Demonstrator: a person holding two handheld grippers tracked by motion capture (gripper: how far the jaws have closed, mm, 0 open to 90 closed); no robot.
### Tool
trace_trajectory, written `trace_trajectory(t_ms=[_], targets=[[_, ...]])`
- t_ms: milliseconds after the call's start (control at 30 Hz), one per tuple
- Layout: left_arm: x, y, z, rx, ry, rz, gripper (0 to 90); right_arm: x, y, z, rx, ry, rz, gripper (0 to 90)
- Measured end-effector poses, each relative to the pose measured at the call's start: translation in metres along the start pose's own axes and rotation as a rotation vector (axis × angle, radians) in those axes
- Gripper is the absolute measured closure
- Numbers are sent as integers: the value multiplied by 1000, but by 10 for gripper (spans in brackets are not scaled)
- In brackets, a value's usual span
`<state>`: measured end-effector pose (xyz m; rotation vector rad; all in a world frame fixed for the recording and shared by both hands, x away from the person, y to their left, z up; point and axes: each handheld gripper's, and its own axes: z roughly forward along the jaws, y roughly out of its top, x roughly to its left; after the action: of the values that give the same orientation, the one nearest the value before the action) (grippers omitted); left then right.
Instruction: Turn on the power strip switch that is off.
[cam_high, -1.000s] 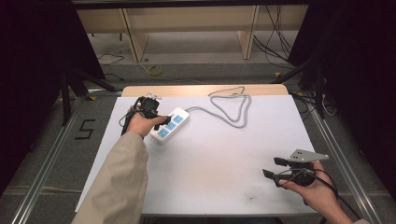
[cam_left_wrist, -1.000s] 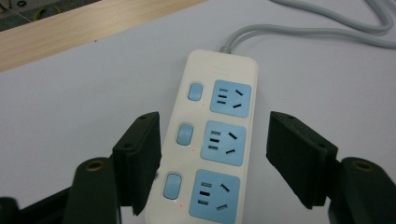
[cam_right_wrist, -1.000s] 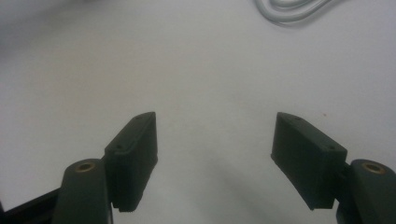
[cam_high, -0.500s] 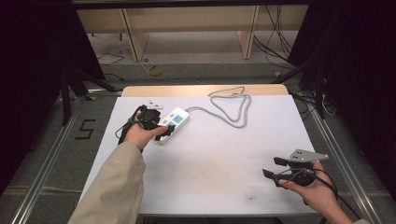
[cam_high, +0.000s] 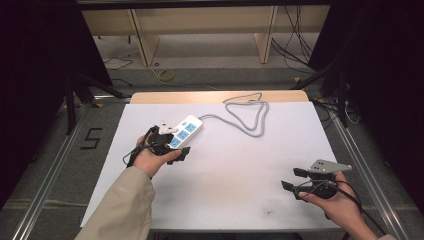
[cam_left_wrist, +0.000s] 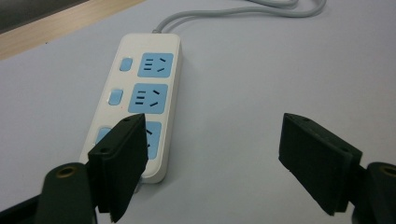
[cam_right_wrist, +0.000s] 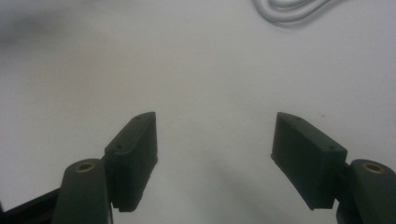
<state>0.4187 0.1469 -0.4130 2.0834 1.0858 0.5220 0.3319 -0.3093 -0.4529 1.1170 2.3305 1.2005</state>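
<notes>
While the left gripper (cam_left_wrist: 212, 163) hangs just short of the power strip (cam_left_wrist: 140, 98), its jaws have just been opening; nothing lies between them. Strip: flat on the table (cam_high: 225, 165), left of centre, grey cord (cam_high: 247, 117) looping rearward. Right gripper (cam_high: 296, 179): released, idle near right edge. Risk: one jaw overhangs the strip's near end; lowering could nudge it askew.

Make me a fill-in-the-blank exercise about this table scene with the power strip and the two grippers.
1. The sockets on the white power strip are coloured ____.
2. The left gripper has its jaws ____, holding nothing.
3. The strip's grey cable lies in a loop toward the table's ____ edge.

Missing words: blue; open; far
</notes>
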Motion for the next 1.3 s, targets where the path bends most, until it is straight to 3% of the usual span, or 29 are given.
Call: trace_trajectory(t_ms=[267,500,800,1133,1300], targets=[[-17,-12,-7,-24,-24,8,211,0,0,0,1,1,-1,316],[-22,-24,-12,-55,-33,12,195,0,0,2,2,8,-8,315],[-30,-43,-20,-85,-41,47,172,0,-1,1,7,9,-4,315],[-37,-64,-30,-93,-25,63,172,1,-1,2,10,13,-9,315],[-39,-73,-35,-74,-10,85,172,2,-1,2,10,16,-12,315]])
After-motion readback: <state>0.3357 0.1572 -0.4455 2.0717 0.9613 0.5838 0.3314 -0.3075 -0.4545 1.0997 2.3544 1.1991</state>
